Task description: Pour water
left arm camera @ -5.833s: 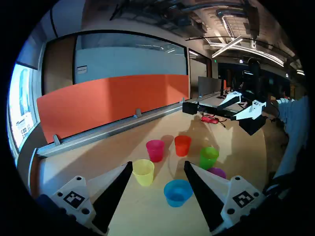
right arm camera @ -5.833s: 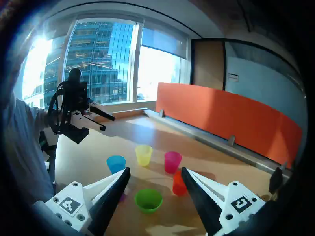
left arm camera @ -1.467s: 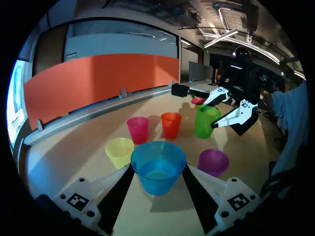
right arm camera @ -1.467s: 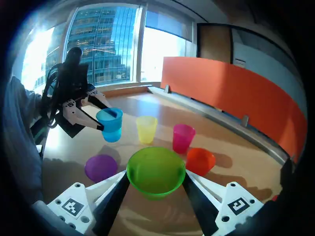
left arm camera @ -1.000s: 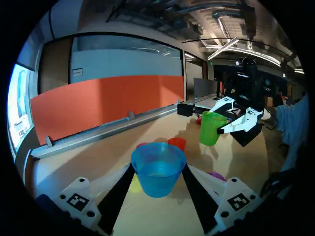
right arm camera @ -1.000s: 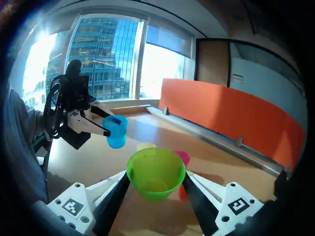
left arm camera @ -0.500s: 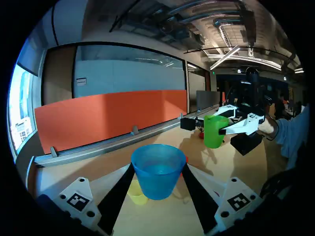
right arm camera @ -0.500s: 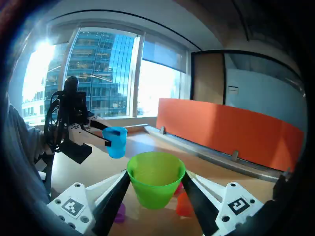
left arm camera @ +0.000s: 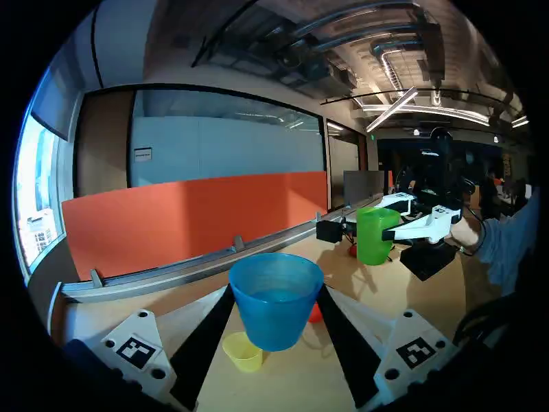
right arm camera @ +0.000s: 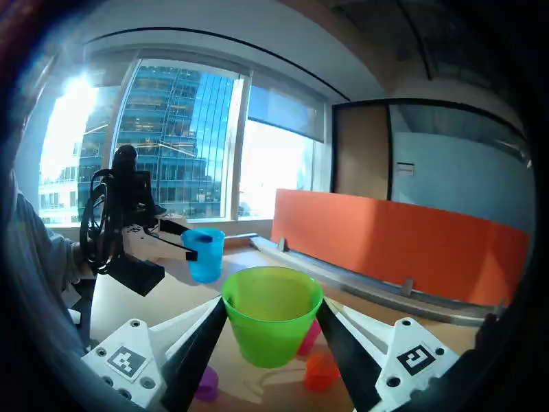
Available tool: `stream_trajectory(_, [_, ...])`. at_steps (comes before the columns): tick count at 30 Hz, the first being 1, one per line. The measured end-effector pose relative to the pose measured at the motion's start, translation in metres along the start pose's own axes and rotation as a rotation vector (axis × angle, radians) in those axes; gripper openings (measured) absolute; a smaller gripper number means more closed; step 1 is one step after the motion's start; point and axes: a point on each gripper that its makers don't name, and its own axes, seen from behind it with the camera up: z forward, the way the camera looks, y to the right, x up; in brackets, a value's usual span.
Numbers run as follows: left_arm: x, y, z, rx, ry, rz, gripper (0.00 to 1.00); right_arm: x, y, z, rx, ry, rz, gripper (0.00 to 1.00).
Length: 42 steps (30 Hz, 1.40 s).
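Note:
In the left gripper view my left gripper (left arm camera: 274, 316) is shut on an upright blue cup (left arm camera: 276, 299) with water in it, held well above the wooden table (left arm camera: 302, 378). In the right gripper view my right gripper (right arm camera: 271, 323) is shut on an upright green cup (right arm camera: 272, 314), also lifted high. Each view shows the other gripper farther off: the green cup (left arm camera: 372, 235) in the right gripper (left arm camera: 384, 223) at the right, and the blue cup (right arm camera: 206, 255) in the left gripper (right arm camera: 189, 247) at the left.
Below on the table stand a yellow cup (left arm camera: 242, 351) and an orange cup (left arm camera: 314, 314); the right gripper view shows pink (right arm camera: 309, 336), orange (right arm camera: 320, 369) and purple (right arm camera: 205, 383) cups. An orange partition (left arm camera: 192, 213) and a metal rail run along the table's far edge. A sleeve (left arm camera: 508, 233) is at the right.
Both grippers have risen higher with their cups since a second ago, so the cups on the table look smaller and lower. Both cups stay upright.

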Motion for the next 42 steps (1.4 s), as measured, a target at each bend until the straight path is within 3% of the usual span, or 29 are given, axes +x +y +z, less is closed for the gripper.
stream_trajectory(10, [0.011,-0.004,0.001,0.005,0.023,0.031,0.85,0.005,-0.001,0.004,0.004,0.008,-0.014,0.91])
stream_trajectory(19, [0.034,-0.007,-0.001,0.035,0.062,0.119,0.85,0.005,-0.006,0.013,0.016,0.006,-0.03,0.91])
stream_trajectory(24, [0.047,-0.005,-0.001,0.05,0.077,0.182,0.85,0.004,-0.013,0.018,0.038,0.005,-0.032,0.91])
stream_trajectory(33, [0.066,0.002,0.007,0.085,0.082,0.359,0.85,-0.001,-0.026,0.03,0.077,0.001,-0.033,0.91])
stream_trajectory(42, [0.088,0.013,0.014,0.102,0.091,0.504,0.85,-0.01,-0.041,0.042,0.116,-0.006,-0.028,0.91])
